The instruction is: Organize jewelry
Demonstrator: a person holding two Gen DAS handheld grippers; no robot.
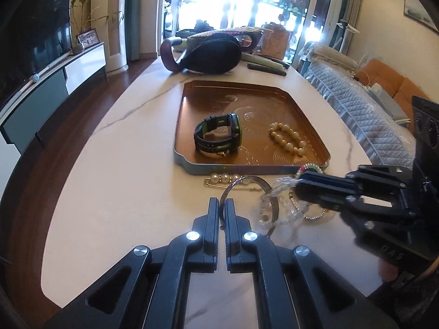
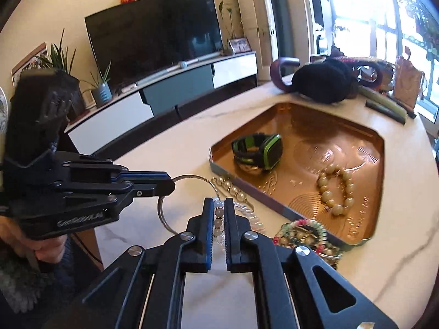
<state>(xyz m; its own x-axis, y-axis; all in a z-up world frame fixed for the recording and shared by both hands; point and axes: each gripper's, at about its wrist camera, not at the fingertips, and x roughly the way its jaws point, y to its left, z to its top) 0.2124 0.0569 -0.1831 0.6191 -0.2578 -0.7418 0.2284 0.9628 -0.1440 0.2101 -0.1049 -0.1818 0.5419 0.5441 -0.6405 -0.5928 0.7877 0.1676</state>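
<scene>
Left gripper (image 1: pixel 221 204) pinches the silver bangle (image 1: pixel 270 192); right gripper (image 2: pixel 218 204) clamps the clear bead bracelet (image 2: pixel 218 213), near the tray (image 1: pixel 247 168).

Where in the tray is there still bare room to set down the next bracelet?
The tray is bare across its far half, beyond the watch and the cream bead bracelet, and in the strip between them. Crowded: the table along its near rim, where the pearl pin and loose bracelets pile.

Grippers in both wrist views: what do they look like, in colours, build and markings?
Both are matte black plastic with angular linkage arms and silver round pivot bolts. The left gripper bears pale lettering along its side, too blurred to read. The right gripper shows a blue strip along its fingers. No cables are visible.
</scene>
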